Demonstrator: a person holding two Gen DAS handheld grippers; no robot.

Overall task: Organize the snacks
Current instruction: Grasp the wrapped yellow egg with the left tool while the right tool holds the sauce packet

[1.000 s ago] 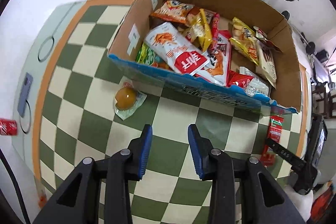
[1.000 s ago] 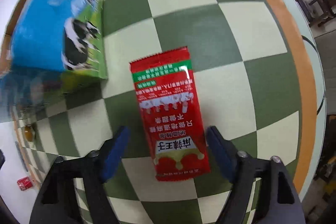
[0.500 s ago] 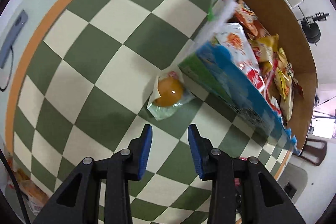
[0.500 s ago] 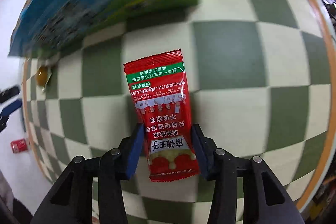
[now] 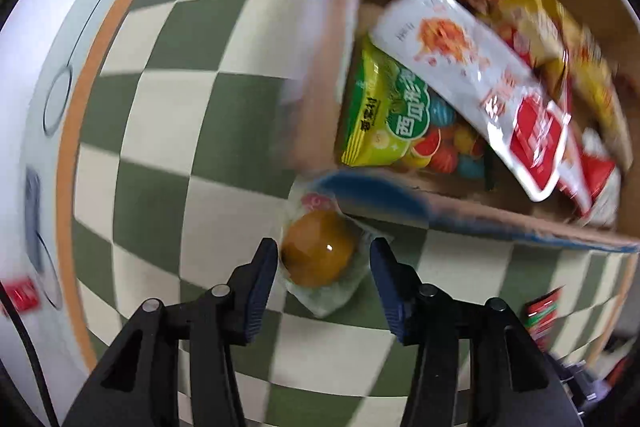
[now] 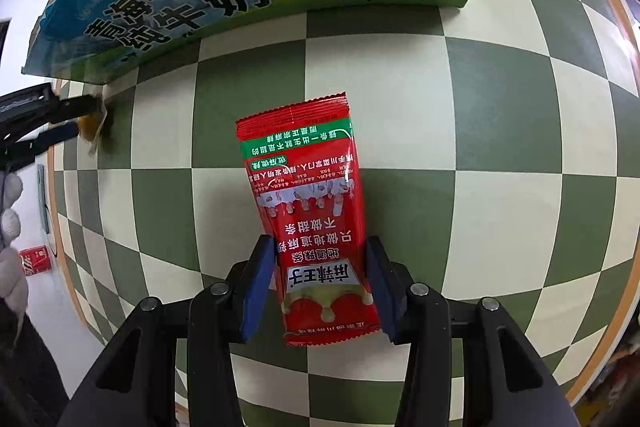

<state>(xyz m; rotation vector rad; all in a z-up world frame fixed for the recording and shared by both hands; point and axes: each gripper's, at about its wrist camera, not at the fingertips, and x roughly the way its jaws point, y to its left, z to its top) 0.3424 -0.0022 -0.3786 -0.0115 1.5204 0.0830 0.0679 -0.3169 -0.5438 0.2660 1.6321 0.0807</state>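
2 grippers over green-checked table (image 5: pixel 168 187): left fingers (image 5: pixel 262 279) opening around egg (image 5: pixel 318 253), right pinching red packet (image 6: pixel 316 227).

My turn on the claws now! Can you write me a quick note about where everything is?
Left claw: open, jaws just widened, straddling the orange jelly cup on the checkered table beside the box corner. Not gripped yet.
Right claw: closed on the red spicy strip packet, which lies flat on the table.
Done: many snacks sit in the cardboard box.
Left: grip the jelly cup, then probably put both snacks in the box.
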